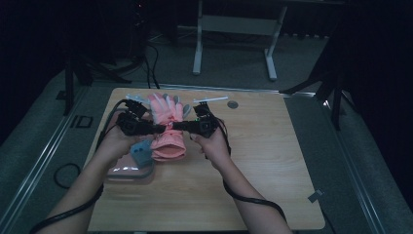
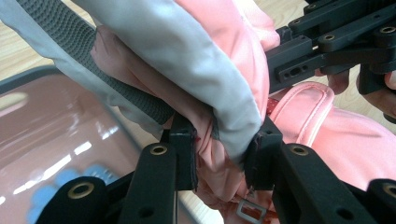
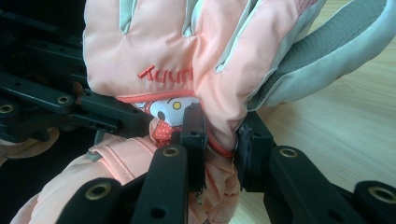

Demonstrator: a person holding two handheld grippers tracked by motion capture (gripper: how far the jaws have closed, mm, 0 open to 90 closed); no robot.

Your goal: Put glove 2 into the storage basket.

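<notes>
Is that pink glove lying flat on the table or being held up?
Held up. Both grippers, left and right, pinch the glove at its wrist, one from each side, its fingers pointing away from the person.

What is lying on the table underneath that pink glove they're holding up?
Below the pink glove lies a pinkish tray on the wooden table, with something blue on it. The glove and hands cover the rest.

the right gripper (image 3: 219, 135) rises from six o'clock, its black jaws pinching a fold of the pink glove (image 3: 154, 46) at the wrist. the glove's fingers fan toward twelve, red stitched lettering on its back. the grey-edged thumb (image 3: 327, 51) points to two o'clock. the left gripper (image 3: 56, 107) sits at nine, wooden table (image 3: 345, 126) at three.
</notes>
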